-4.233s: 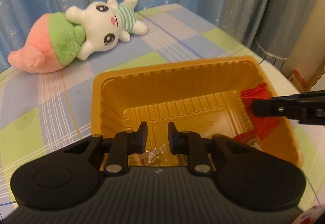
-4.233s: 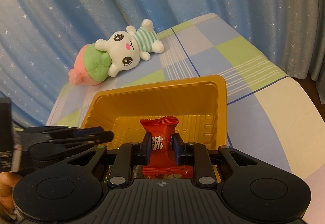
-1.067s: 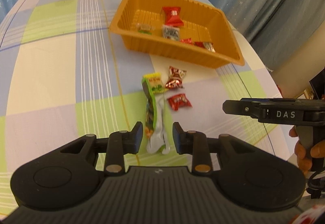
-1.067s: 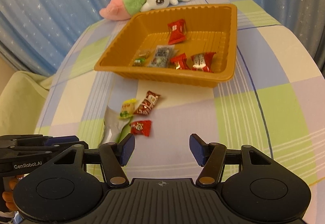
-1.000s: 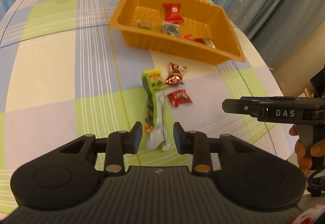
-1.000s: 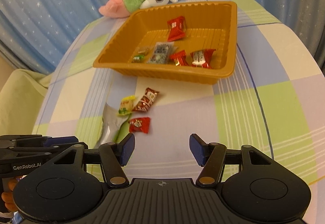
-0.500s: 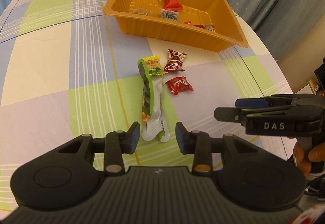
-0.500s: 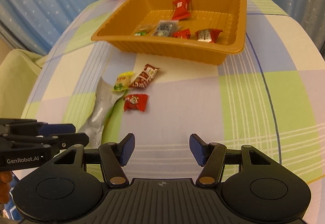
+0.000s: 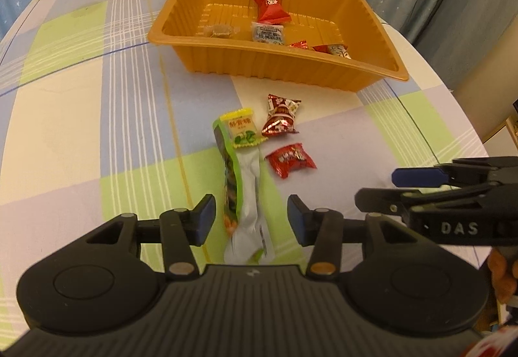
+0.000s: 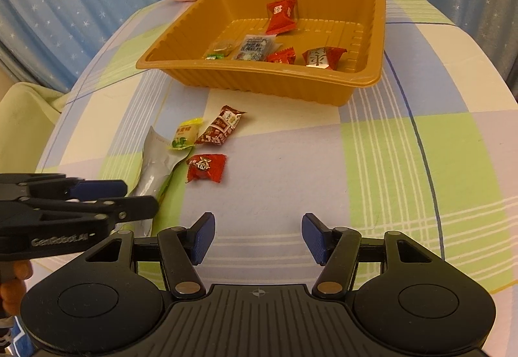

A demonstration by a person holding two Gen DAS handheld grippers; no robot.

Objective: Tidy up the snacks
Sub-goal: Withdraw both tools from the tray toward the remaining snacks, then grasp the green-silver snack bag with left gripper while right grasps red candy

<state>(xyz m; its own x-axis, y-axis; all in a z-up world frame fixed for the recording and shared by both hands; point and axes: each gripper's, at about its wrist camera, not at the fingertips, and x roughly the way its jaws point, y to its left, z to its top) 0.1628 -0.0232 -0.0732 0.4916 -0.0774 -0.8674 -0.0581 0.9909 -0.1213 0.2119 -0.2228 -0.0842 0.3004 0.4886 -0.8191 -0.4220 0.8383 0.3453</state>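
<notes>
Snacks point(image 10: 281, 15) (five) in orange tray point(image 10: 259, 81); left fingers point(image 9: 204, 218) widening around long packet point(image 9: 247, 195), right fingers point(image 10: 201, 238) apart, empty.

Warm, even indoor lighting; soft shadows. Strong fisheye curvature and dark vignetting at corners. Slight blur at the edges.

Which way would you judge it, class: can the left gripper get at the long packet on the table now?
Probably yes. The left gripper is open with the long packet lying between its fingers, nothing covering that end.
</notes>
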